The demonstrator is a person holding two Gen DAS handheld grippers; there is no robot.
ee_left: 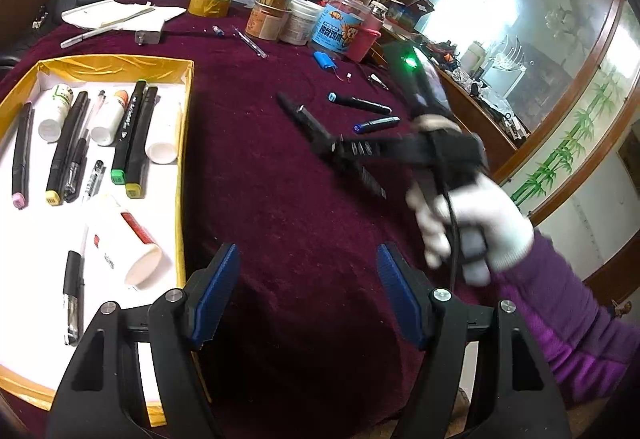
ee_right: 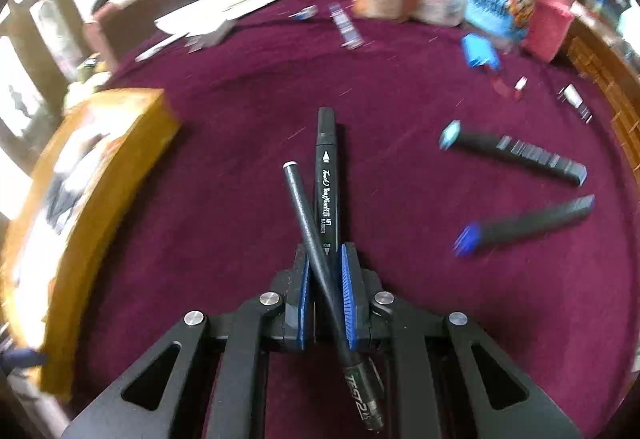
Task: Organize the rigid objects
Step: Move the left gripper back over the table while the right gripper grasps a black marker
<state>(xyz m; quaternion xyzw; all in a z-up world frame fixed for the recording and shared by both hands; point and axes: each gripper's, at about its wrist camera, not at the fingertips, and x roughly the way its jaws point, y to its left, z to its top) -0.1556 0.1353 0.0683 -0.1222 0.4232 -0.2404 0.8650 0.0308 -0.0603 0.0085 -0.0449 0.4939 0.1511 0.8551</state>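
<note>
My right gripper point(ee_right: 325, 293) is pinched on two things at once: a black art marker point(ee_right: 327, 179) pointing straight up the right wrist frame, and a thinner black pen point(ee_right: 310, 223) crossing it on a slant, its tip up and to the left, its printed end trailing below the pads. Both are clamped between the blue pads point(ee_right: 347, 295). In the left wrist view that same gripper sits right of centre, blurred, over the maroon cloth point(ee_left: 280, 199), with my white-gloved hand point(ee_left: 480, 223) on its handle. My left gripper point(ee_left: 308, 295) stands spread at the bottom of that frame with nothing between its fingers, only cloth. Just left of it is the gold-rimmed tray point(ee_left: 186, 111), holding markers, pens and small white bottles laid on its white floor. Two more markers lie loose on the cloth: one with a light blue cap point(ee_right: 512, 155) at right of the right wrist frame, one with a dark blue cap point(ee_right: 524, 225) just below it. Jars point(ee_left: 340, 27) and a tape roll point(ee_left: 209, 3) crowd the top centre of the left wrist view.
</note>
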